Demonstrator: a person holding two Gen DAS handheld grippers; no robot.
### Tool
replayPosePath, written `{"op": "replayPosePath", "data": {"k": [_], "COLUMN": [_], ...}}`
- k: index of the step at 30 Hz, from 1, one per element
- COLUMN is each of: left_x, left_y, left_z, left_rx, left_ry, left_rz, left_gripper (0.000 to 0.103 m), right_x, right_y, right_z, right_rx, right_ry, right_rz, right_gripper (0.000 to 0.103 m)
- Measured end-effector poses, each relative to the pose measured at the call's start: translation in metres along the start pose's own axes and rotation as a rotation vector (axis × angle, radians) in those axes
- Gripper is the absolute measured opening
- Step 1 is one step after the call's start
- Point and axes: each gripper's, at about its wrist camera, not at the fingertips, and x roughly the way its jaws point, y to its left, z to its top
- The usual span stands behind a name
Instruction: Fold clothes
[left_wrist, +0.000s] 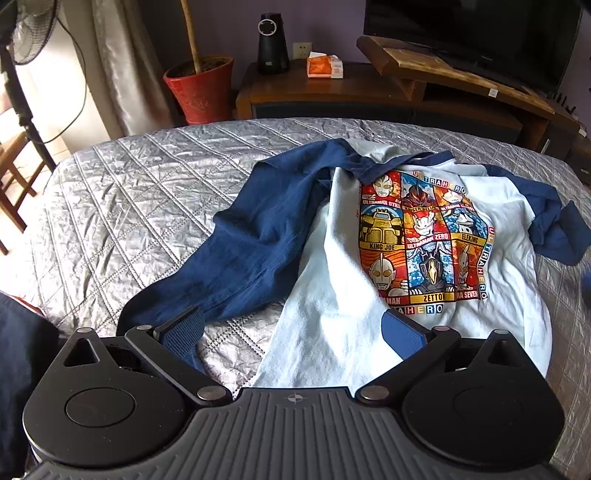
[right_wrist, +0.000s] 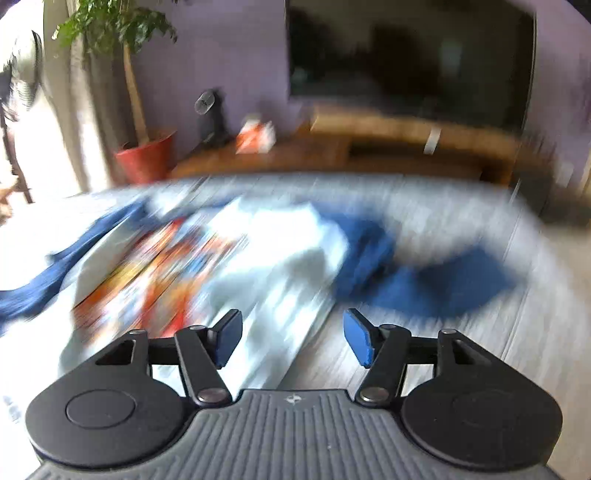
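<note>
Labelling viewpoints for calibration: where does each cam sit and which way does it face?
Left wrist: on the left gripper, low over the bed, facing the shirt and TV stand; own open fingers show.
Right wrist: on the right gripper, same heading, motion-blurred; own open fingers show.
Shared: shirt, bed, red pot, TV.

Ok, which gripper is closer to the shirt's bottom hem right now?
Left. The left gripper is open right over the shirt hem. The right gripper is open by the hem's right corner, mostly over the quilt; blur hides exact spacing.
</note>
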Motion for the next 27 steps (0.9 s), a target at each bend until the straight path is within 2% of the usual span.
{"op": "replayPosePath", "data": {"k": [1, 4, 6, 9, 12, 15, 16, 17, 19, 22, 25, 27], "left_x": [-0.001, -0.003, -0.003, -0.003, -0.003, -0.005, -0.005, -0.006, -0.008, -0.01, -0.011, -0.012], "left_y": [0.0, -0.001, -0.002, -0.004, -0.006, -0.004, -0.003, -0.002, -0.001, 0.003, 0.01, 0.015], "left_z": [0.0, 0.0, 0.0, -0.001, -0.002, -0.001, -0.001, -0.001, -0.001, 0.0, 0.002, 0.003], "left_rx": [0.0, 0.005, 0.007, 0.012, 0.02, 0.01, 0.005, 0.003, 0.004, -0.002, -0.023, -0.038], "left_ry": [-0.002, -0.007, -0.007, -0.006, -0.008, -0.011, -0.011, -0.013, -0.017, -0.02, -0.023, -0.025], "left_rz": [-0.002, -0.004, -0.004, -0.004, -0.006, -0.01, -0.011, -0.013, -0.014, -0.014, -0.015, -0.012], "left_gripper": [0.103, 0.103, 0.103, 0.103, 0.103, 0.103, 0.103, 0.103, 0.103, 0.103, 0.103, 0.103], "right_x": [-0.009, -0.036, -0.041, -0.036, -0.024, -0.029, -0.025, -0.022, -0.023, -0.046, -0.063, -0.074], "right_y": [0.001, 0.007, 0.02, 0.033, 0.046, 0.069, 0.068, 0.067, 0.052, 0.026, -0.012, -0.029], "right_z": [-0.015, -0.056, -0.063, -0.055, -0.047, -0.064, -0.069, -0.075, -0.079, -0.077, -0.076, -0.079], "right_rx": [0.022, 0.131, 0.137, 0.055, 0.027, -0.174, -0.193, -0.211, -0.161, -0.093, 0.087, 0.12], "right_ry": [0.027, 0.133, 0.15, 0.113, 0.153, 0.178, 0.197, 0.215, 0.194, 0.121, 0.124, 0.136], "right_rz": [0.024, 0.122, 0.143, 0.129, 0.159, 0.091, 0.07, 0.05, 0.04, -0.042, -0.048, -0.093], "right_gripper": [0.058, 0.07, 0.07, 0.071, 0.064, 0.063, 0.047, 0.008, 0.006, 0.006, 0.006, 0.006]}}
